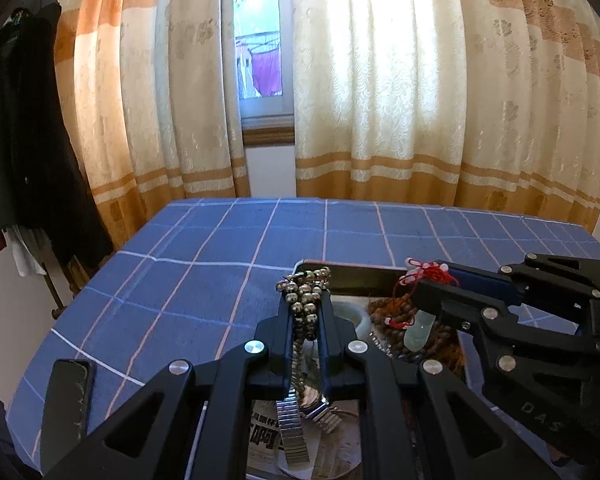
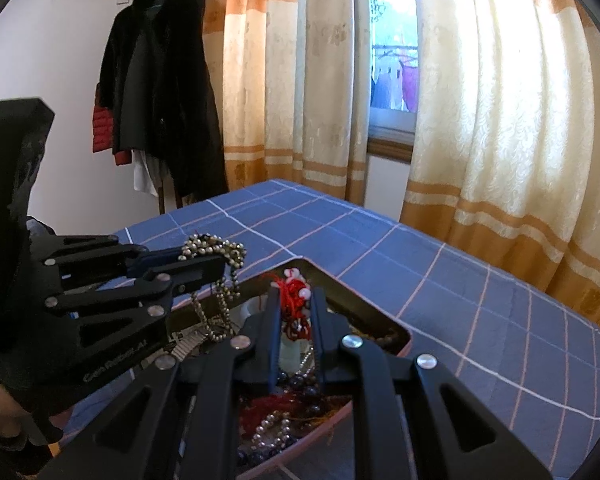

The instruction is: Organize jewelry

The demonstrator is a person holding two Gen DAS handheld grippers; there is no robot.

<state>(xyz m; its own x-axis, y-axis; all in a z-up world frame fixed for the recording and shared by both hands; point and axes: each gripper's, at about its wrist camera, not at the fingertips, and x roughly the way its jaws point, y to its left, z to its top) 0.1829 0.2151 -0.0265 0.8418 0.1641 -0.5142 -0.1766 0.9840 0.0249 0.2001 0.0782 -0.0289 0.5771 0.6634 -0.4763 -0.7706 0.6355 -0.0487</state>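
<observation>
My left gripper (image 1: 306, 300) is shut on a string of gold-silver beads (image 1: 304, 304), which bunches at the fingertips and hangs down over the tray (image 1: 364, 270). My right gripper (image 1: 428, 278) is shut on a red cord (image 1: 440, 272) with a pale jade pendant (image 1: 420, 332) dangling below it. In the right wrist view the right gripper (image 2: 296, 294) pinches the red cord (image 2: 294, 288) above the tray (image 2: 360, 300). The left gripper (image 2: 216, 258) holds the bead string (image 2: 216, 248) to the left. A metal watch (image 1: 300, 412), a jade bangle (image 1: 358, 316) and wooden beads (image 1: 440, 340) lie in the tray.
The tray sits on a table with a blue checked cloth (image 1: 220, 260), which stretches away to the far edge. Cream and orange curtains (image 1: 380, 120) hang behind it. Dark coats (image 2: 160, 100) hang on a rack at the left. More bead strings (image 2: 272, 428) fill the tray's near part.
</observation>
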